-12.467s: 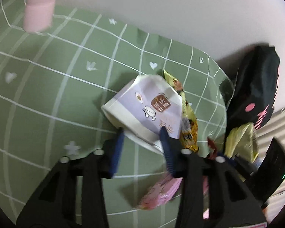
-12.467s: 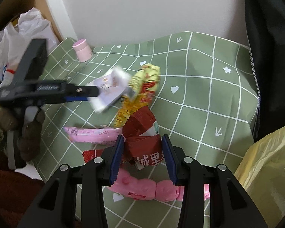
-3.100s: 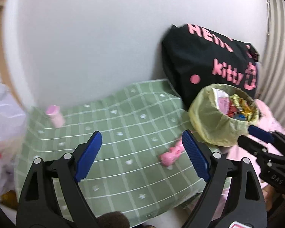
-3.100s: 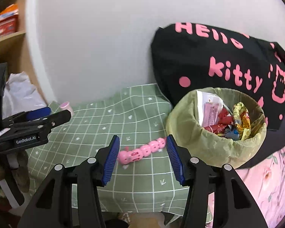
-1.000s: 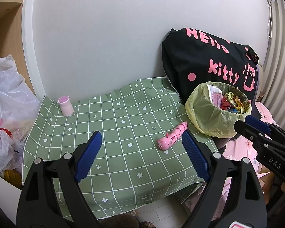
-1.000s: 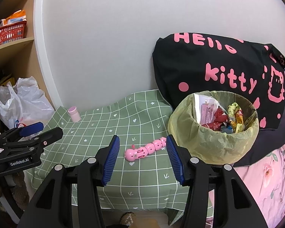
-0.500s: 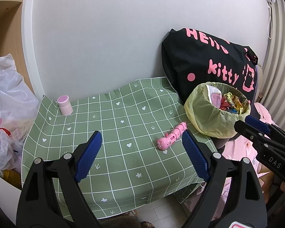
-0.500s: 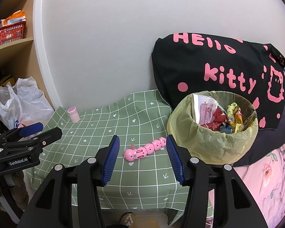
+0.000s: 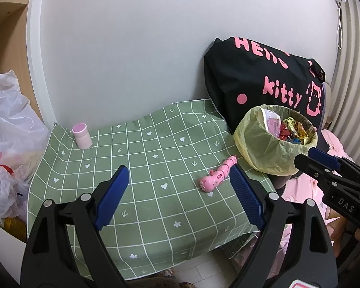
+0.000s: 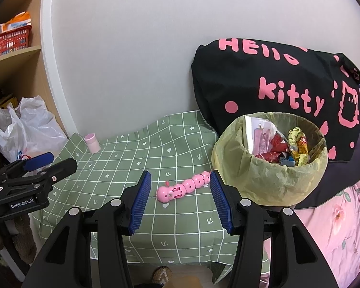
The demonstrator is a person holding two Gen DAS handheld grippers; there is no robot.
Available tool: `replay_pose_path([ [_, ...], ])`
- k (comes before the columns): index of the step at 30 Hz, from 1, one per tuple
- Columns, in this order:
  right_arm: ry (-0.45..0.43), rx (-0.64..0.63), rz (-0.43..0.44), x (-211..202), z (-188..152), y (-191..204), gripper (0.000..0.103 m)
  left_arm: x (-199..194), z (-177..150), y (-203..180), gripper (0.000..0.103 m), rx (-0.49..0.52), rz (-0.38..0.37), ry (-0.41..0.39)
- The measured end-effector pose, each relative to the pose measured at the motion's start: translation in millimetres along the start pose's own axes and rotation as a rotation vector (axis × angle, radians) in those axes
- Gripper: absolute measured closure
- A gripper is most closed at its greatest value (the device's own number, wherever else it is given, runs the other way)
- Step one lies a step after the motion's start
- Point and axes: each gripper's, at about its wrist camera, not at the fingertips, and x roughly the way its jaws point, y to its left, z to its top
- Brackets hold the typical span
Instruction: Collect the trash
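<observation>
A bin lined with a yellow bag stands at the right edge of the green checked tablecloth. Several snack wrappers fill it. A pink segmented toy lies on the cloth just left of the bin. My left gripper hangs open and empty, well back from the table. My right gripper is also open with nothing between its fingers; the toy shows far beyond the gap. Each gripper appears at the side of the other's view: right gripper, left gripper.
A small pink cup stands at the cloth's back left corner. A black Hello Kitty bag leans on the wall behind the bin. White plastic bags and wooden shelves are left; pink floral fabric is right.
None over the last second. Since the oldest frames the wrappers and the paper cup have left the cloth, wrappers now fill the bin, and both grippers have drawn back, open.
</observation>
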Motion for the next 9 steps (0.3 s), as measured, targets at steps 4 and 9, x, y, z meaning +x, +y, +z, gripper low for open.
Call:
replay_pose_path([
  [4,0.058,-0.002,0.05,41,1,7,0.055,37,-3,35,0.021,-0.068,0.021,0.099],
  [9,0.252,-0.106,0.195,138,-7,55,0.055,111,-16,134,0.021,-0.255,0.124,0.259],
])
